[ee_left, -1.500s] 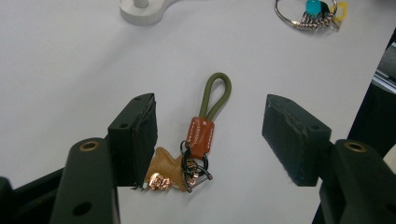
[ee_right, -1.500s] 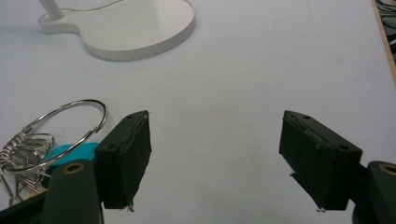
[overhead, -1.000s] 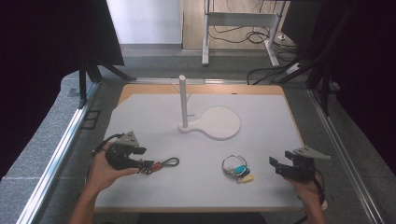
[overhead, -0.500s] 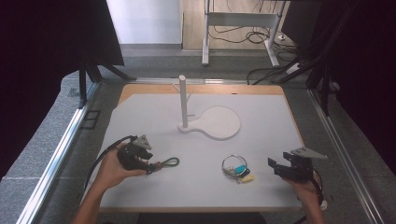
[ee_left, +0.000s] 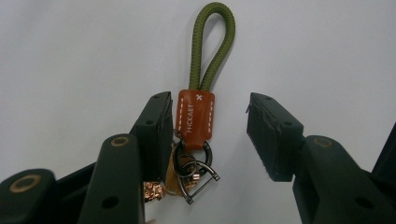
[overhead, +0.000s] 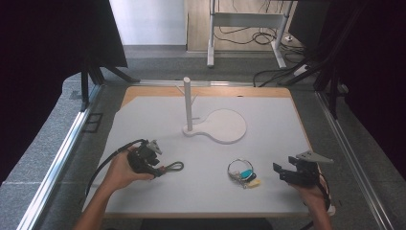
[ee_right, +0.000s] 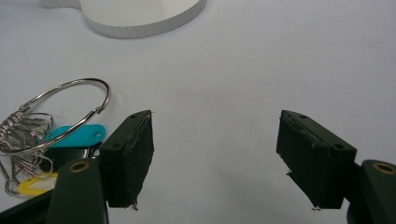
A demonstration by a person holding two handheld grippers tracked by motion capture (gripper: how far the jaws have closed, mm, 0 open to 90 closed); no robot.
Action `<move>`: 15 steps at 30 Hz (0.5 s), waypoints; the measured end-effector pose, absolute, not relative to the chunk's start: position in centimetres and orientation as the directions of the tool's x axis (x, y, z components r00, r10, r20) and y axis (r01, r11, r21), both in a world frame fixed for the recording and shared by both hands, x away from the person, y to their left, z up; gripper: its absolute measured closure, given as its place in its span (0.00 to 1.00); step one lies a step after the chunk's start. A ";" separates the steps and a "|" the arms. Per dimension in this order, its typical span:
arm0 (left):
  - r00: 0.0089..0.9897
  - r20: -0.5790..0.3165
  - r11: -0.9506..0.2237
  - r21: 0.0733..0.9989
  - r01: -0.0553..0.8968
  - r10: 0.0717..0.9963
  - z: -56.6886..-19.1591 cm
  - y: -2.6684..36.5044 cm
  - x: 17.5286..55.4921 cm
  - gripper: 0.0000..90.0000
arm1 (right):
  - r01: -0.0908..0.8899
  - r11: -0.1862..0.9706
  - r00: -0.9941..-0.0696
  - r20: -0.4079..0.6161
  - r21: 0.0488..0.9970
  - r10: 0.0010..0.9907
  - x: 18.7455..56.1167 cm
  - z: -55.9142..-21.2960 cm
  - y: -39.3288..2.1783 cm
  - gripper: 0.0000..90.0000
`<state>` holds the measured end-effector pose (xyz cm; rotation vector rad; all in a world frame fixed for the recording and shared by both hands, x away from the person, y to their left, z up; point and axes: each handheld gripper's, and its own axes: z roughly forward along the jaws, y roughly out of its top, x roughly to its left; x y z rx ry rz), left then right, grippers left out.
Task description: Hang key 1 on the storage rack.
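Left claw (ee_left: 208, 140) closing around the green-loop keychain (ee_left: 198, 112), not yet gripping.
We found the keychain flat near the board's (overhead: 268, 158) front-left corner, its leather tab between half-open jaws, presumably for lifting.

My black jaws flank a keychain (ee_left: 197, 122): olive-green cord loop, orange-brown leather tab with white stitching. Farther right, a silver key ring (overhead: 242, 172) carries teal and yellow tags.

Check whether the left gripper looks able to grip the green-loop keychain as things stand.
Probably yes. The left gripper has been closing with the keychain between its jaws; one jaw lies against the brown tab, the other stands apart with bare white table between.
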<state>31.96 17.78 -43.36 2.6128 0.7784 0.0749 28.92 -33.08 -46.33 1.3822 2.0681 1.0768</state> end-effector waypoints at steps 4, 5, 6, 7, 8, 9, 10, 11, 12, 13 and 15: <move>0.845 -0.060 -0.771 0.378 0.512 0.532 -43.7 17.6 32.5 0.59 | 0.577 0.201 -0.410 0.067 0.792 0.910 28.9 -46.3 -33.2 0.31; 0.846 -0.059 -0.776 0.371 0.511 0.530 -43.8 17.5 32.6 0.59 | 0.577 0.201 -0.409 0.067 0.792 0.910 28.9 -46.3 -33.2 0.31; 0.847 -0.058 -0.780 0.361 0.511 0.528 -43.9 17.4 32.7 0.60 | 0.578 0.201 -0.409 0.068 0.791 0.910 28.9 -46.3 -33.2 0.31; 0.848 -0.057 -0.785 0.350 0.511 0.527 -44.1 17.2 32.8 0.61 | 0.580 0.201 -0.409 0.068 0.789 0.910 28.9 -46.3 -33.2 0.31; 0.850 -0.057 -0.791 0.339 0.510 0.524 -44.2 17.1 32.9 0.61 | 0.580 0.203 -0.409 0.066 0.789 0.910 28.9 -46.3 -33.2 0.31; 0.850 -0.057 -0.793 0.332 0.511 0.524 -44.3 17.0 33.0 0.62 | 0.582 0.202 -0.407 0.067 0.788 0.911 28.9 -46.3 -33.1 0.31; 0.852 -0.057 -0.796 0.329 0.508 0.520 -44.5 16.9 33.0 0.62 | 0.583 0.202 -0.407 0.067 0.787 0.911 28.9 -46.3 -33.1 0.31; 0.854 -0.058 -0.800 0.321 0.507 0.517 -44.5 16.9 33.1 0.63 | 0.583 0.202 -0.406 0.067 0.787 0.911 28.9 -46.4 -33.2 0.31; 0.857 -0.055 -0.807 0.309 0.503 0.513 -44.6 16.8 33.2 0.63 | 0.584 0.202 -0.405 0.067 0.787 0.912 28.9 -46.4 -33.2 0.31; 0.859 -0.053 -0.813 0.297 0.500 0.509 -44.7 16.7 33.3 0.64 | 0.583 0.203 -0.405 0.066 0.786 0.912 28.9 -46.4 -33.2 0.31; 0.864 -0.050 -0.825 0.275 0.494 0.501 -44.9 16.6 33.5 0.65 | 0.586 0.201 -0.402 0.066 0.785 0.913 29.0 -46.4 -33.2 0.31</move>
